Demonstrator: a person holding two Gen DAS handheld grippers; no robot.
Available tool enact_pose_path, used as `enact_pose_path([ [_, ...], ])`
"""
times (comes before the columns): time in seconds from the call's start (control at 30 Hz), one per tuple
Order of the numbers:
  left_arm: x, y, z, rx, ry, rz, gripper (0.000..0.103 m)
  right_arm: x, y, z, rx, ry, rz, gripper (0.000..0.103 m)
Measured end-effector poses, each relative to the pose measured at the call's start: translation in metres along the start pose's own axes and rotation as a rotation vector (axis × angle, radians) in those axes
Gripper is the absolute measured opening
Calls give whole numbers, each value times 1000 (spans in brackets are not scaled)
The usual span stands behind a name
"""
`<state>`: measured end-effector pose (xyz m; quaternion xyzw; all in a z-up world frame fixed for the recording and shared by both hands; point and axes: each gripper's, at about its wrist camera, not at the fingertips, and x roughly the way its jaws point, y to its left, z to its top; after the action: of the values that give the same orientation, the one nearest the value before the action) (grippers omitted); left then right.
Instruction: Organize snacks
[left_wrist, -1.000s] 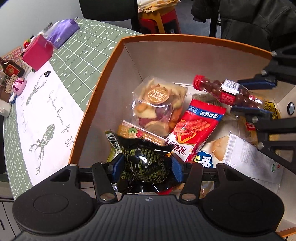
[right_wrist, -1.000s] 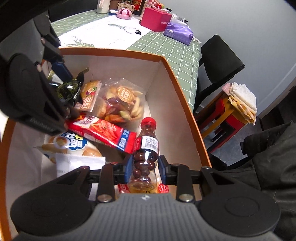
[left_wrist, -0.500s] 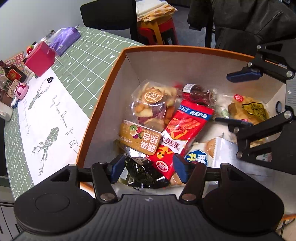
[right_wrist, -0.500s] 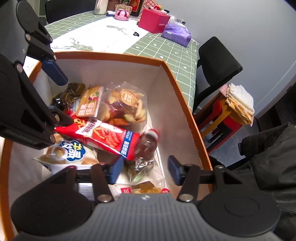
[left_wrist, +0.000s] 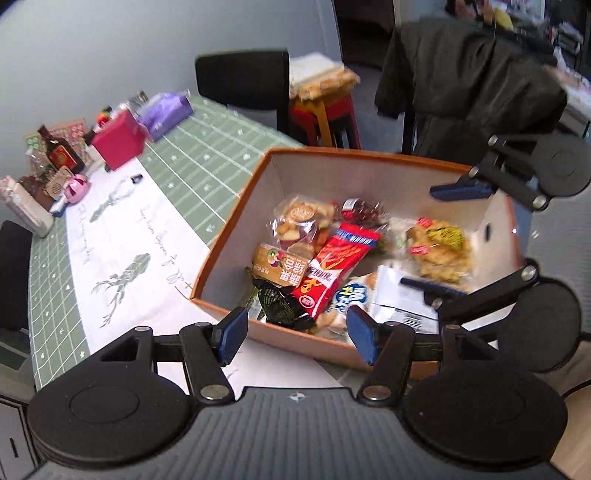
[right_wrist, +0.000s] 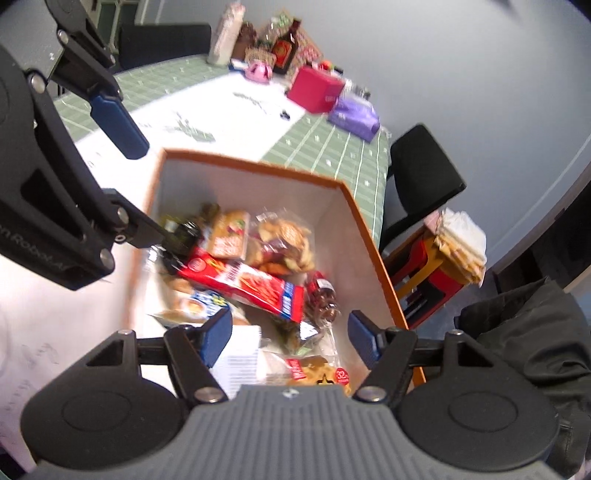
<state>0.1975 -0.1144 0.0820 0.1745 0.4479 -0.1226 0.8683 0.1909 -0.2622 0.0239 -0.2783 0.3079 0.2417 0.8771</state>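
Note:
An orange-rimmed cardboard box (left_wrist: 236, 218) (right_wrist: 354, 206) on the table holds several snacks: a red packet (left_wrist: 334, 264) (right_wrist: 251, 282), a clear bag of mixed chips (left_wrist: 301, 221) (right_wrist: 282, 240), a black-green packet (left_wrist: 277, 302), a bottle of dark candies (left_wrist: 360, 210) (right_wrist: 321, 295), an orange packet (left_wrist: 280, 269) and a yellow snack bag (left_wrist: 439, 245). My left gripper (left_wrist: 297, 330) is open and empty above the box's near edge. My right gripper (right_wrist: 290, 339) is open and empty above the box; it also shows in the left wrist view (left_wrist: 443, 240).
A green gridded tablecloth (left_wrist: 192, 162) with a white runner (left_wrist: 122, 229) covers the table. At its far end stand a pink box (left_wrist: 118, 140), a purple pack (left_wrist: 166, 110), a bottle (left_wrist: 61, 155) and small items. A black chair (left_wrist: 243, 81) and a red stool (left_wrist: 325, 114) stand beyond.
Both grippers let go of their snacks, the black-green packet and the candy bottle, which now lie in the box. Both grippers have opened and pulled up and back from the box.

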Motion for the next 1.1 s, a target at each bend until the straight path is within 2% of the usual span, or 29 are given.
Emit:
enact_pose_path([
  [0.07,-23,-1,-9,-20,-49,-5,72,-17,5,0,16,-29,11,69],
  [0.13,-46,-1,-19,-46,-94,-17,72,-36,10,-1,39,-63,27,80],
  [0.27,-83,1,-41,-104,-181,-26,74,-67,22,-4,102,-106,22,85],
  [0.5,-127,-3,-95,-217,-404,52,78,-119,42,-37,268,-248,29,88],
  [0.6,-132,-12,-119,-245,-462,87,83,-131,58,-55,297,-286,5,88],
  [0.8,-127,-29,-155,-280,-501,159,86,-149,88,-80,330,-341,-77,88],
  [0.9,-119,-29,-165,-327,-504,160,89,-149,95,-88,384,-347,-86,90],
  [1.1,-87,-31,-181,-355,-438,194,90,-138,111,-100,411,-344,-130,91],
])
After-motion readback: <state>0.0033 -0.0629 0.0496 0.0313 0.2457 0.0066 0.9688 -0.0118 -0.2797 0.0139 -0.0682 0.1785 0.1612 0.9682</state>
